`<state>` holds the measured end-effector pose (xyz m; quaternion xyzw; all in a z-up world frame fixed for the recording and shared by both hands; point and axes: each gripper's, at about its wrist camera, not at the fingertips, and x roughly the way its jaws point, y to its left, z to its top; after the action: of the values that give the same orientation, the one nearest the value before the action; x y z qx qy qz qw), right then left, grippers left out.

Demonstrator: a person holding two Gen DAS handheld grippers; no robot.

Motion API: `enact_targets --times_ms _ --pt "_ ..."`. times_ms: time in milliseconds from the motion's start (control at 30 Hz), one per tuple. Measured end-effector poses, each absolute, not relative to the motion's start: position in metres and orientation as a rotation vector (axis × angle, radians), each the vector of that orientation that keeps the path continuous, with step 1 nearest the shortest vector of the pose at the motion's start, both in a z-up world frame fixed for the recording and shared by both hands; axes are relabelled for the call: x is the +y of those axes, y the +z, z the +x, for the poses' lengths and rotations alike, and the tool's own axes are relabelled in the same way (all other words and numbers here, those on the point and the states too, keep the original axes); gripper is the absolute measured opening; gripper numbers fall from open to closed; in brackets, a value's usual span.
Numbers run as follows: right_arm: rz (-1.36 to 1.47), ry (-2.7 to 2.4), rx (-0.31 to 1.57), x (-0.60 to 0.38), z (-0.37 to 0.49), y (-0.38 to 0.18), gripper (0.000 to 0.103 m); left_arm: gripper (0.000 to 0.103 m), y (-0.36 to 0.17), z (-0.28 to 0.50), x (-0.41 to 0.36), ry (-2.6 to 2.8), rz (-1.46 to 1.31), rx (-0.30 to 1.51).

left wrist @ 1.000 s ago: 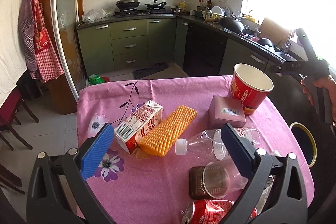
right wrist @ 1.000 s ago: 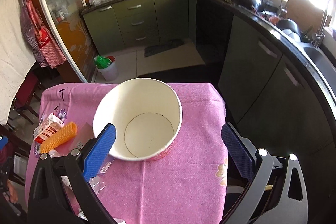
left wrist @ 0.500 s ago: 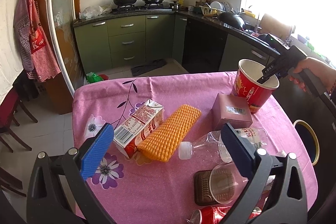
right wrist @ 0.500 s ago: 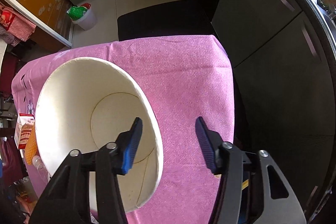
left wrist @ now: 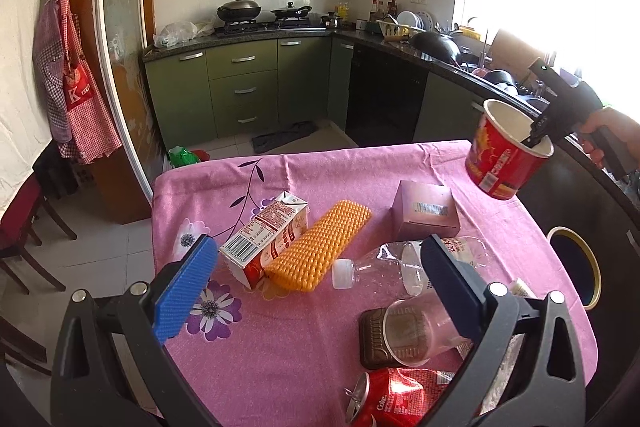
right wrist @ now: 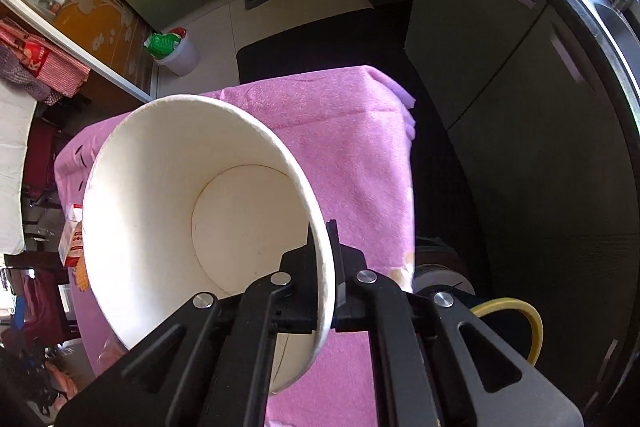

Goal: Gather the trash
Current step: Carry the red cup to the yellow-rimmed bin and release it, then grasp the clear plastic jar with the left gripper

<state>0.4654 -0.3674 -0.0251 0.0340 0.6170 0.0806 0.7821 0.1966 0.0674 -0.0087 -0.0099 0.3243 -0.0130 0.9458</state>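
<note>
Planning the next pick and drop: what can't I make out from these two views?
- Bin: left wrist view shows only its yellow rim; inside is dark.
- Cola can: cut off by the bottom edge.
- Brown tray: partly behind the clear cup.
- Right gripper pads: hidden by the paper bucket rim.

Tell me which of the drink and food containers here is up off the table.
The red paper cup: the right gripper holds its rim, tilted; the others lie on the tablecloth.

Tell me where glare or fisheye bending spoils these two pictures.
Left wrist view: the window at upper right is blown out white, washing out the counter behind the red paper cup. Right wrist view: no glare, but the dark cabinet edges bow strongly along the right side.
</note>
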Motion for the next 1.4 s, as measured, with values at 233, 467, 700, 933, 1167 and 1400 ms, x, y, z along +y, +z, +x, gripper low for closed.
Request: enact_targets --times_ms 233,467,700,933,1167,1400 --pt "0.168 0.067 1.3 -0.492 0.358 0.0 0.004 0.097 0.003 0.158 0.05 -0.041 -0.004 0.646" --pt "0.307 -0.053 1.381 -0.594 0.294 -0.085 0.004 0.097 -0.002 0.133 0.031 -0.03 0.022 0.683" --pt "0.372 -0.064 1.458 -0.626 0.293 -0.186 0.004 0.097 -0.004 0.126 0.02 -0.018 0.013 0.721" --pt "0.375 -0.086 1.483 -0.635 0.29 -0.24 0.014 0.097 -0.006 0.128 0.001 -0.018 0.065 0.746" --pt "0.375 -0.051 1.404 -0.625 0.276 -0.209 0.028 0.097 -0.018 0.138 -0.031 -0.087 0.153 0.781" --pt "0.422 0.089 1.204 -0.606 0.212 -0.145 0.035 0.097 -0.046 0.16 -0.069 -0.172 0.306 0.841"
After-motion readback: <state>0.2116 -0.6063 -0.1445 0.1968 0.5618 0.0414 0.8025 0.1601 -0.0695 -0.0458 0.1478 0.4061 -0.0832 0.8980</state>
